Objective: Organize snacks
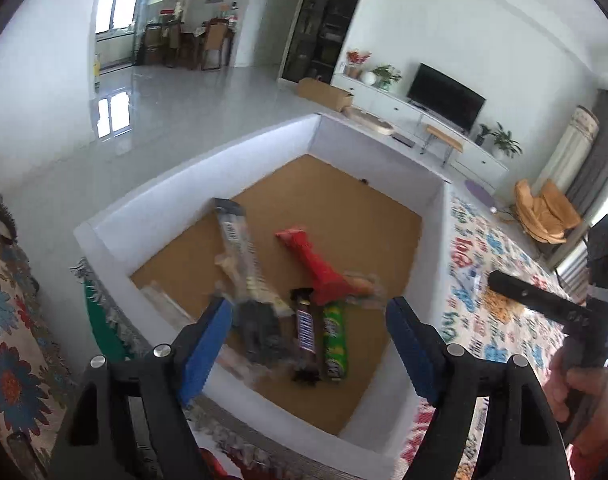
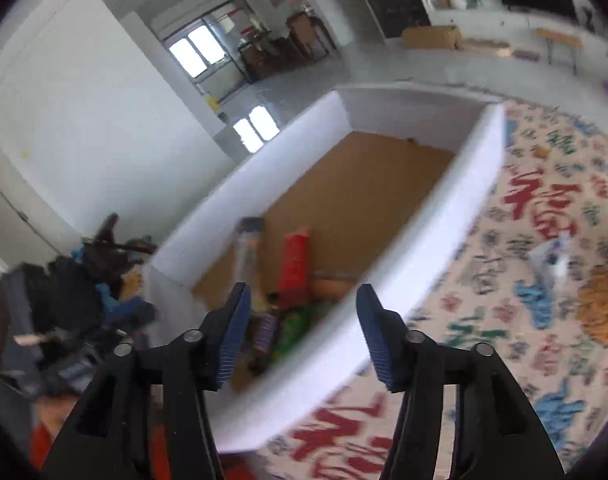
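Note:
A white-walled box [image 1: 208,168] with a brown floor holds several snacks: a red packet [image 1: 312,264], a brown chocolate bar [image 1: 306,332], a green roll [image 1: 335,340], a clear packet with a dark end [image 1: 240,244] and a blurred dark packet [image 1: 260,332]. My left gripper [image 1: 308,308] is open and empty above the box's near end. My right gripper [image 2: 304,296] is open and empty above the box's near wall [image 2: 404,264]; the red packet [image 2: 294,264] shows beyond it. The right gripper's body [image 1: 544,300] shows at right in the left wrist view.
The box stands on a patterned cloth [image 2: 544,280]. A small clear wrapper [image 2: 552,260] lies on the cloth at right. Dark clutter [image 2: 84,292] lies left of the box. A TV stand [image 1: 424,112] and a chair [image 1: 544,212] stand beyond.

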A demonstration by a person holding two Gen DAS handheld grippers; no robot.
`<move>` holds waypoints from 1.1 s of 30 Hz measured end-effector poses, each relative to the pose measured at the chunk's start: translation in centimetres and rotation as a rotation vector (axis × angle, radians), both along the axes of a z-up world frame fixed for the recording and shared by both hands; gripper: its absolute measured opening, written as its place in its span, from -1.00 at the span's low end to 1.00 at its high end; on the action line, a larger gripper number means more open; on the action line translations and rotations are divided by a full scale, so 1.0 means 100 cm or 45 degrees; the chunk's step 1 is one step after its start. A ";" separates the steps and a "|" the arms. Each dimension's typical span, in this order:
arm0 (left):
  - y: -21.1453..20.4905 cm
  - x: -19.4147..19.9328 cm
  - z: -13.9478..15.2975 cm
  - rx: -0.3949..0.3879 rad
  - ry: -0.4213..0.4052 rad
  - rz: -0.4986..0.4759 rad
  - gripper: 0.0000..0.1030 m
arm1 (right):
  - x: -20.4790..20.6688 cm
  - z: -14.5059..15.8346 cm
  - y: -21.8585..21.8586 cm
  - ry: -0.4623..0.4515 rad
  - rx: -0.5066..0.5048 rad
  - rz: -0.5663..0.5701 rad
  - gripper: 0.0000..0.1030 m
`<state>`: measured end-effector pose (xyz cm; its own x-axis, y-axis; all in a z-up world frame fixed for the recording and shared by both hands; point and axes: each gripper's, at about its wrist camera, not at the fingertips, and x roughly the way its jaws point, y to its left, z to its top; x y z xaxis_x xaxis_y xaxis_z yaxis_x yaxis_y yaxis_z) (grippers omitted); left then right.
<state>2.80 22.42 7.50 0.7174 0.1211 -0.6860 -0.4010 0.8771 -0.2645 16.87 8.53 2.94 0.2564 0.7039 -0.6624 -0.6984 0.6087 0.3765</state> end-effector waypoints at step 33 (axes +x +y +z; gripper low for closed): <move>-0.256 0.085 -0.132 0.286 0.270 -0.538 1.00 | -0.010 -0.120 -0.334 -0.137 -0.506 -0.896 0.65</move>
